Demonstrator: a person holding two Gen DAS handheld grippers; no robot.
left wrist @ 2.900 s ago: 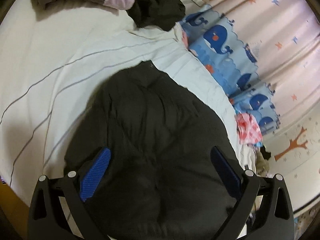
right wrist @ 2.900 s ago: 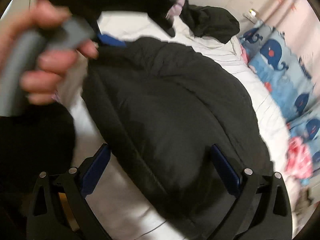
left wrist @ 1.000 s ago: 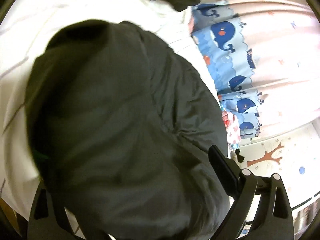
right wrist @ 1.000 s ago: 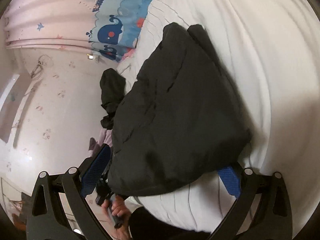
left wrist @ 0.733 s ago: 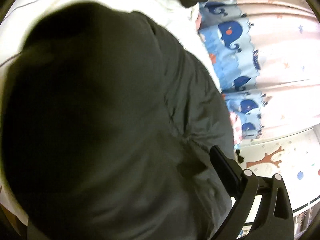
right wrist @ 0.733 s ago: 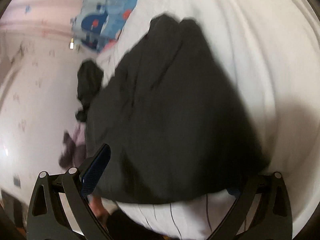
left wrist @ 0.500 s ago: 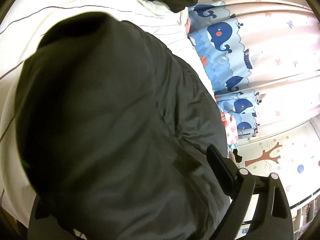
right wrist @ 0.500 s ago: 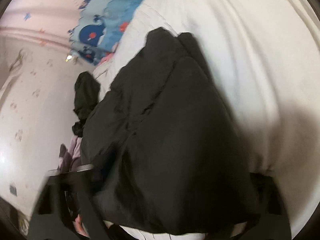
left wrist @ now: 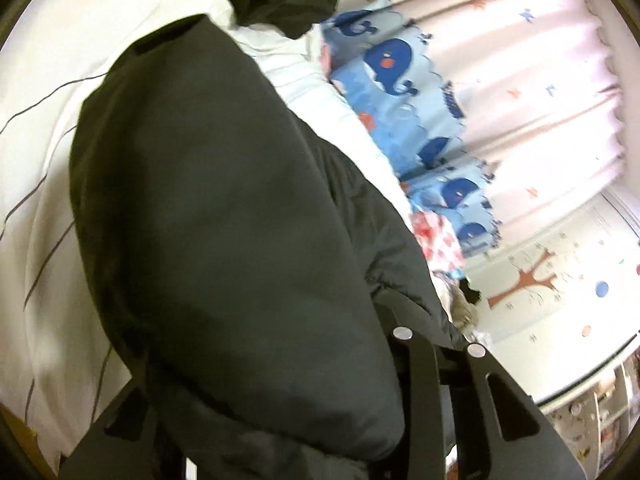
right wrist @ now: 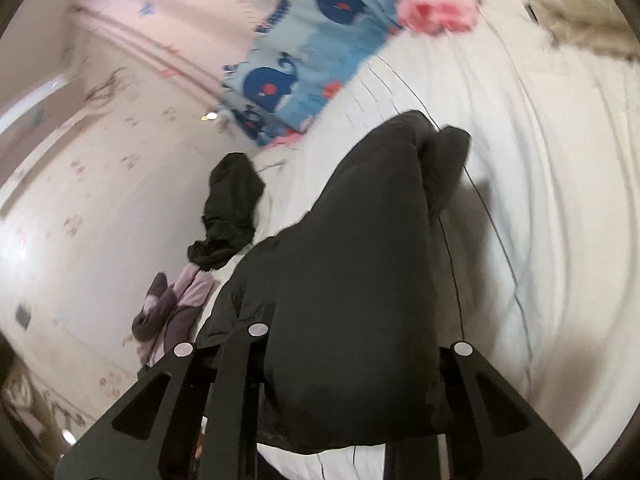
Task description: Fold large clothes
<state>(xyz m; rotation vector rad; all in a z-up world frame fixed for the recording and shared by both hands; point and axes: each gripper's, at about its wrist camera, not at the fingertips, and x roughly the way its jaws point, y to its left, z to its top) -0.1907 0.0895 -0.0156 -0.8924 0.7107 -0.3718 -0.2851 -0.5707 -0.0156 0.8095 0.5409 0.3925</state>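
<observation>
Left wrist view: the black padded jacket fills most of the frame, a thick, matte, quilted mass with soft rounded folds, bunched over the left gripper. Its fingers are buried in the fabric, so whether they are clamped or apart cannot be told. The jacket lies on the bed, whose cover is white with thin dark stripes, near the bed's near edge.

In the right wrist view the same jacket tapers to a rounded end toward the middle of the bed, and the right gripper has its arms drawn in around a thick fold at the near end, fingertips hidden under the cloth; it appears clamped on the jacket. White bedding lies bare on one side of the garment.

A crumpled black garment and a purple garment lie near the bed's wall-side edge. A blue whale-print curtain hangs along the far edge, with a pink floral cloth beside it.
</observation>
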